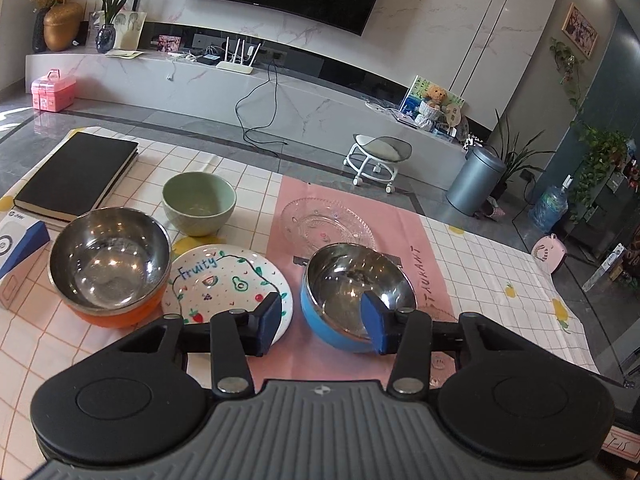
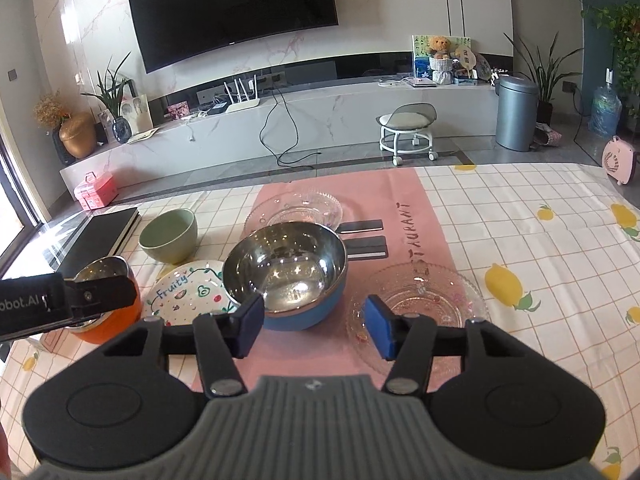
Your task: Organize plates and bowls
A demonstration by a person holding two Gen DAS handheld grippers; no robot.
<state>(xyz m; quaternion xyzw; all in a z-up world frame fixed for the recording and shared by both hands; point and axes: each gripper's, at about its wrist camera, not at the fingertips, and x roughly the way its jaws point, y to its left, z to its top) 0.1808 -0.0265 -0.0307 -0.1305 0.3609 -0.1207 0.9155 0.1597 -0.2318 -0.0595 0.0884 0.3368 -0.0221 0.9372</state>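
Steel-lined blue bowl (image 1: 352, 300) sits mid-surface on the pink mat, its near rim between your left tongs (image 1: 322, 322), which gape half open, gripping nothing. Your right tongs (image 2: 316, 326), also empty and parted, sit nearer the clear glass plate (image 2: 416, 300).

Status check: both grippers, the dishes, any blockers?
Left gripper open, empty, at blue bowl near rim. Right gripper open, empty, between blue bowl and near glass plate. Nothing stacked yet. No obstruction seen.
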